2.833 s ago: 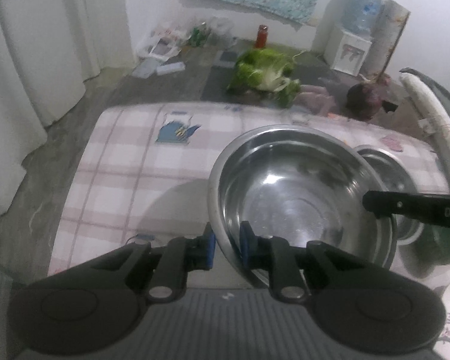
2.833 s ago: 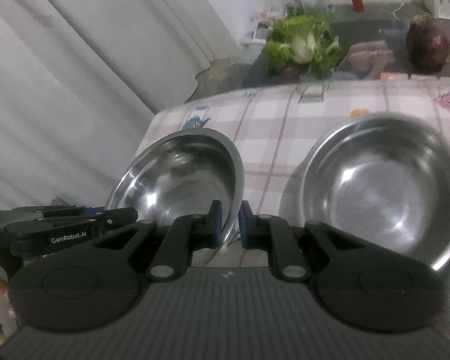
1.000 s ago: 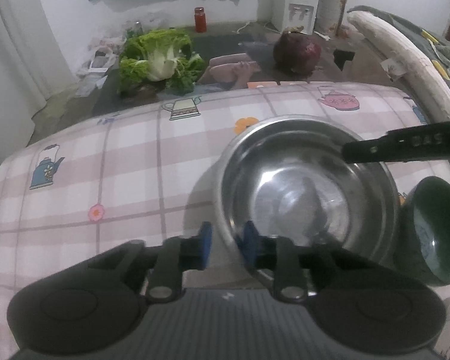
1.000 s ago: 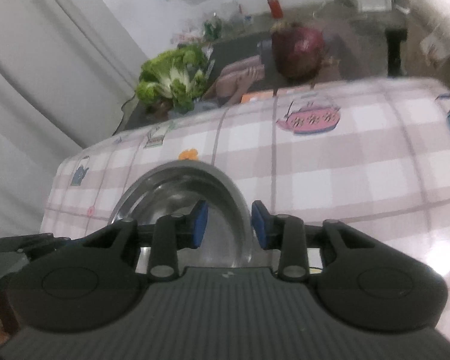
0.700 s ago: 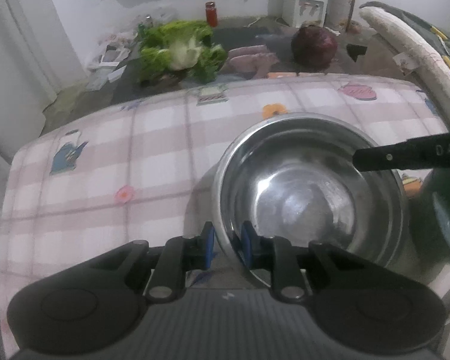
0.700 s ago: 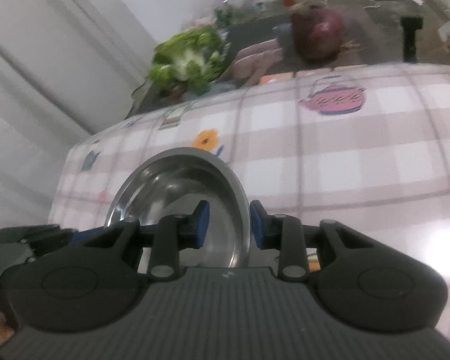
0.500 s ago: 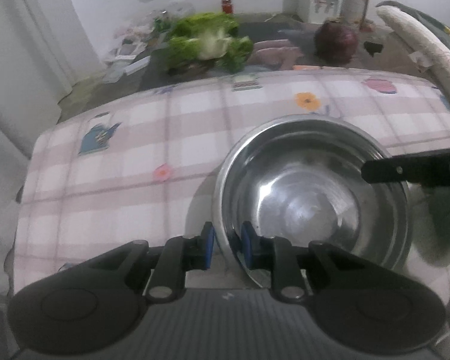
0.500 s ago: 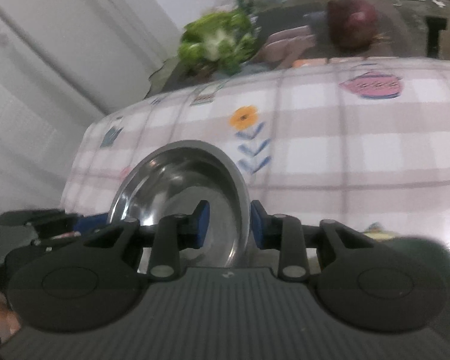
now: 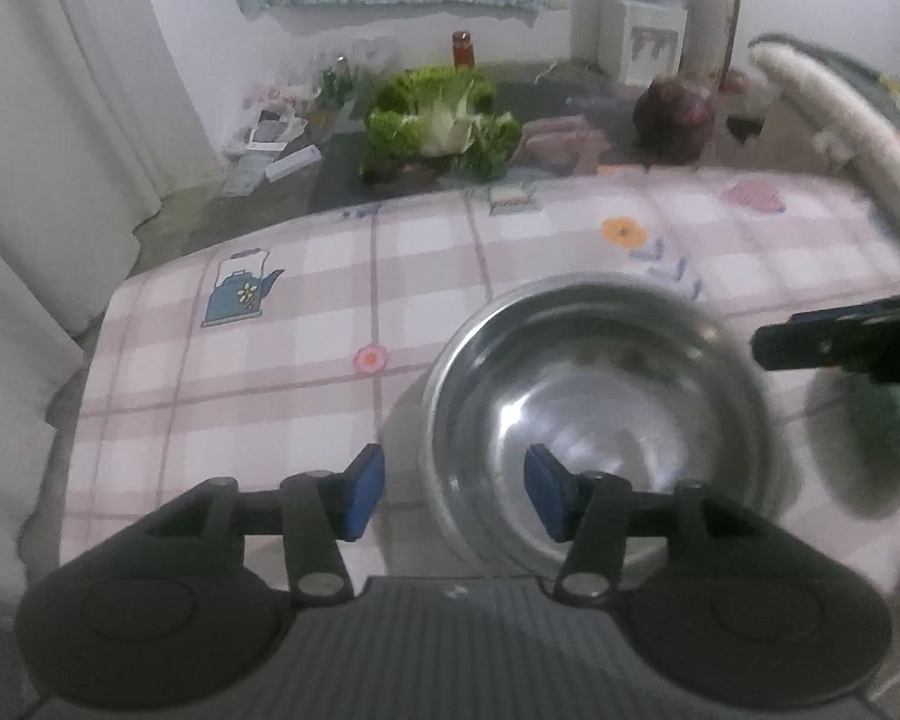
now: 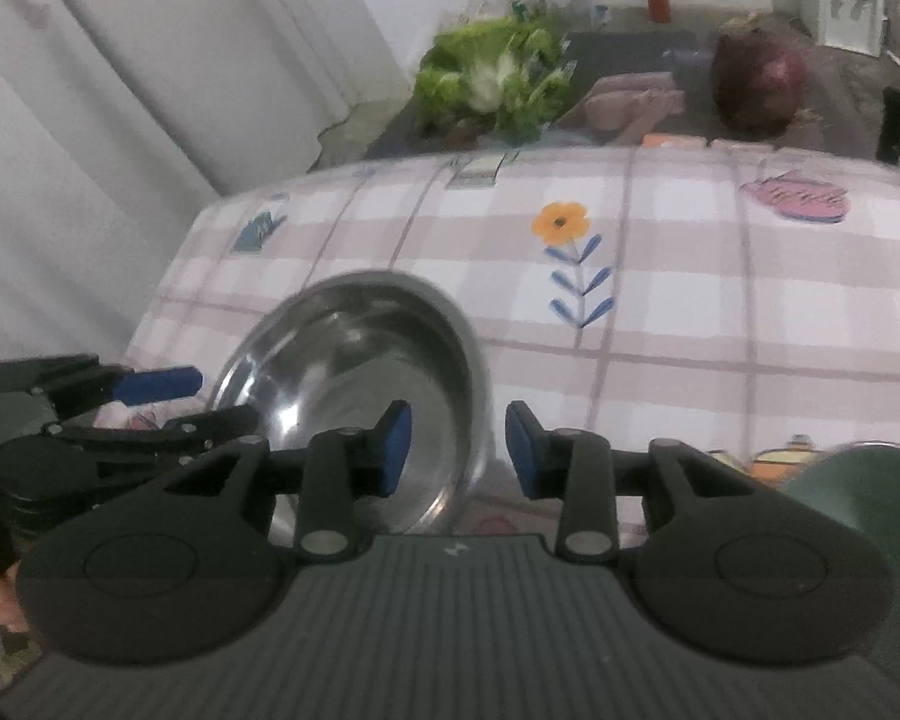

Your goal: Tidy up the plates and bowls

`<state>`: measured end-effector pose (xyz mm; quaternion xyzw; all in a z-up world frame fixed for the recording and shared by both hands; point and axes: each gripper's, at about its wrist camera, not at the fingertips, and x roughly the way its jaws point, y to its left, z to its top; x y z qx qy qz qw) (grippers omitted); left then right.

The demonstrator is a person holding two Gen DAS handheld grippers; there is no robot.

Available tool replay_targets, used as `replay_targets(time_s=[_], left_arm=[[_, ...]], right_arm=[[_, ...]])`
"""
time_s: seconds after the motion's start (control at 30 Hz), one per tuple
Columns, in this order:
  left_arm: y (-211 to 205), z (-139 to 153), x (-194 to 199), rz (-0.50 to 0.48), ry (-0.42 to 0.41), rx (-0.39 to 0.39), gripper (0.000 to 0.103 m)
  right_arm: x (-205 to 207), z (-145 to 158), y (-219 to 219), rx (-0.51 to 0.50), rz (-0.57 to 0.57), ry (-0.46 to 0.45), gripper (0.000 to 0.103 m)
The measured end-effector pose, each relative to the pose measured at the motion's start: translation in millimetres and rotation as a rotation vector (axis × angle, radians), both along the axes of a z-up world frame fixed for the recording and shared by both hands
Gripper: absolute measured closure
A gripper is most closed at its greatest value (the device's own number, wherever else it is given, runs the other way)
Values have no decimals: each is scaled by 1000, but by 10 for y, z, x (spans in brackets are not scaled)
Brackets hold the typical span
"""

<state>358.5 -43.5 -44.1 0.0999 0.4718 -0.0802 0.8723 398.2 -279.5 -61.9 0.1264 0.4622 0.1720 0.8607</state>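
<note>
Both your tools have just let go: the left tool point(image 9: 453, 492) has spread wide off the steel bowl point(image 9: 600, 420)'s rim, and the right tool point(image 10: 457, 447) has parted too, its pads clear of the rim between them. The bowl sits on the checked bench point(image 9: 270, 312) at about 4 o'clock in the left view, so the set-down looks finished; next, back both tools away and go for the green bowl point(image 10: 858, 492) at 3 o'clock. Beyond the bench, a lettuce point(image 9: 444, 120) lies at 12 o'clock, white curtain point(image 9: 60, 120) at 9.

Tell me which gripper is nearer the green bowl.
Right. The right gripper straddles the steel bowl's rim with the green bowl beside it; the left gripper straddles the opposite rim, farther away.
</note>
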Motion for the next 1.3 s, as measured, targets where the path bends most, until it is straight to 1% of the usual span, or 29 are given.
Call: replay_targets(time_s=[0.07, 0.2, 0.27, 0.37, 0.47, 0.57, 0.63, 0.73, 0.83, 0.9, 0.93, 0.97, 1.07, 1.13, 1.17, 1.3], left_arm=[[-38, 122, -65, -11, -14, -40, 45], [-235, 331, -196, -82, -41, -99, 36], [-392, 411, -233, -125, -42, -121, 35], [-678, 467, -273, -178, -38, -144, 34], [-971, 448, -302, -216, -27, -151, 34], [-1280, 362, -343, -259, -14, -132, 34], [-1476, 272, -353, -276, 0, -111, 34], [-1682, 150, -332, -286, 25, -99, 35], [-1799, 49, -308, -282, 48, -90, 41], [-1860, -21, -276, -275, 73, -90, 48], [-1884, -52, -263, -272, 83, -90, 50], [-1909, -84, -248, -268, 93, -87, 53], [-1949, -149, -209, -258, 113, -81, 54], [-1953, -173, -198, -248, 124, -78, 56], [-1949, -185, -191, -242, 131, -79, 58], [-1958, -215, -166, -229, 147, -83, 59]], right_arm=[[-98, 147, -171, 17, -26, -25, 61], [-364, 438, -566, 31, -77, -73, 59], [-507, 537, -778, 33, -102, -87, 58], [-705, 596, -1095, 35, -144, -92, 58], [-853, 549, -1329, 28, -181, -80, 58], [-968, 430, -1519, 38, -210, -64, 58], [-990, 324, -1595, 48, -222, -51, 58], [-993, 174, -1673, 66, -225, -30, 58], [-951, 57, -1684, 76, -225, -18, 60], [-918, -15, -1700, 85, -230, -11, 62], [-911, -42, -1715, 93, -230, -14, 68], [-896, -65, -1722, 101, -230, -11, 71], [-881, -118, -1758, 121, -236, -3, 76], [-884, -131, -1757, 120, -236, -4, 78], [-891, -126, -1757, 119, -237, -6, 79], [-957, -53, -1795, 122, -242, -37, 79]])
